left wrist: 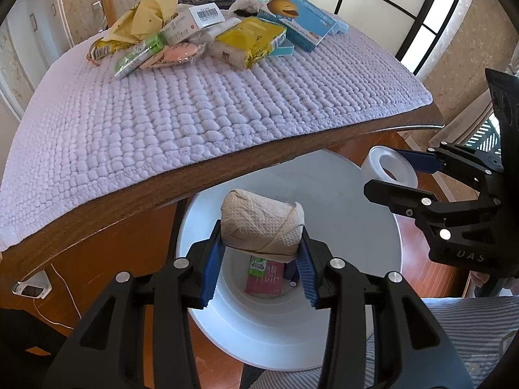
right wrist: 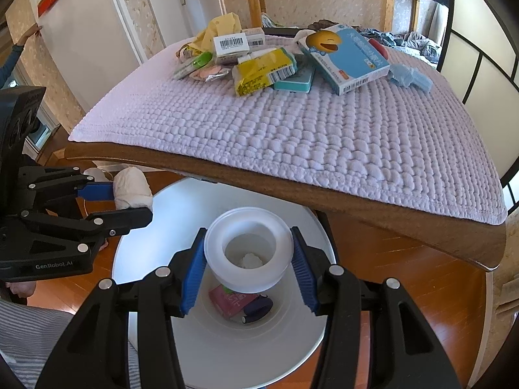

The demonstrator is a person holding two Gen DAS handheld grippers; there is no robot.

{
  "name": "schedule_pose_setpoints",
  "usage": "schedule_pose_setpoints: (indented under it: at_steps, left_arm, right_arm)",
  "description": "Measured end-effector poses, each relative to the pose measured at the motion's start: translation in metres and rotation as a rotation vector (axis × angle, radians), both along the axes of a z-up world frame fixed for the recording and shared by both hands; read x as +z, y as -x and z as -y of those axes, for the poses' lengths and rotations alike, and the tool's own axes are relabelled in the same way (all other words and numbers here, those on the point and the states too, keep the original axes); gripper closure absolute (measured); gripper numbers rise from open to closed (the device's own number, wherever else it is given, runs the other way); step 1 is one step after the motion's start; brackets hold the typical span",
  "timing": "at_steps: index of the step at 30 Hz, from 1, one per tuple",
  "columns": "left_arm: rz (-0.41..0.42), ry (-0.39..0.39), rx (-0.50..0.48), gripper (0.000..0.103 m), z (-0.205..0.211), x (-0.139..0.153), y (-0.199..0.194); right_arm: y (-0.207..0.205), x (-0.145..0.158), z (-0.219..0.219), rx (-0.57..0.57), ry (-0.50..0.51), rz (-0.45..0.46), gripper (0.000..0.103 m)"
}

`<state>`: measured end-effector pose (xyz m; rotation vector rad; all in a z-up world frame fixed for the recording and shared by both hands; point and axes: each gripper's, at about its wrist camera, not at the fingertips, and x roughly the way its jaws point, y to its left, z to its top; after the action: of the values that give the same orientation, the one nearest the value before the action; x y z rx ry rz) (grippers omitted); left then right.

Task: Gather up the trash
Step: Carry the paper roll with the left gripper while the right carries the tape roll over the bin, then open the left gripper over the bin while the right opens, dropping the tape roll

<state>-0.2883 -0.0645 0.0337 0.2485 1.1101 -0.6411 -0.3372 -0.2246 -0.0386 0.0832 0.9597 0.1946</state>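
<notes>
My left gripper (left wrist: 259,269) is shut on a rolled beige paper wad (left wrist: 261,223) bound with a rubber band, held above the open white trash bin (left wrist: 356,220). My right gripper (right wrist: 248,272) is shut on a white plastic cup (right wrist: 248,253) with a crumb of white stuff inside, also over the bin (right wrist: 155,220). In the bin lie a pink packet (right wrist: 232,301), a green wrapper (left wrist: 258,264) and dark purple items (right wrist: 258,309). The right gripper and cup (left wrist: 389,167) show in the left view; the left gripper and wad (right wrist: 133,188) show in the right view.
A wooden table (left wrist: 129,201) covered by a lilac knitted mat (left wrist: 162,110) overhangs the bin. At its far side lies a heap: yellow tissue pack (left wrist: 249,43), blue box (left wrist: 301,21), white barcode box (left wrist: 191,22), yellow paper (left wrist: 146,16), green packet (left wrist: 139,55). Wooden floor (right wrist: 405,275) surrounds the bin.
</notes>
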Motion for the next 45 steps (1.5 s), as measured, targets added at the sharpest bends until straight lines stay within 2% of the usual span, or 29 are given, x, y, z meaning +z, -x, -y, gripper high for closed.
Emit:
schedule_pose_setpoints:
  at_steps: [45]
  left_arm:
    - [-0.057,-0.071,-0.036,0.059,0.021,-0.041,-0.002]
  right_arm:
    - [-0.006,-0.030,-0.010,0.006,0.012,-0.070,0.054]
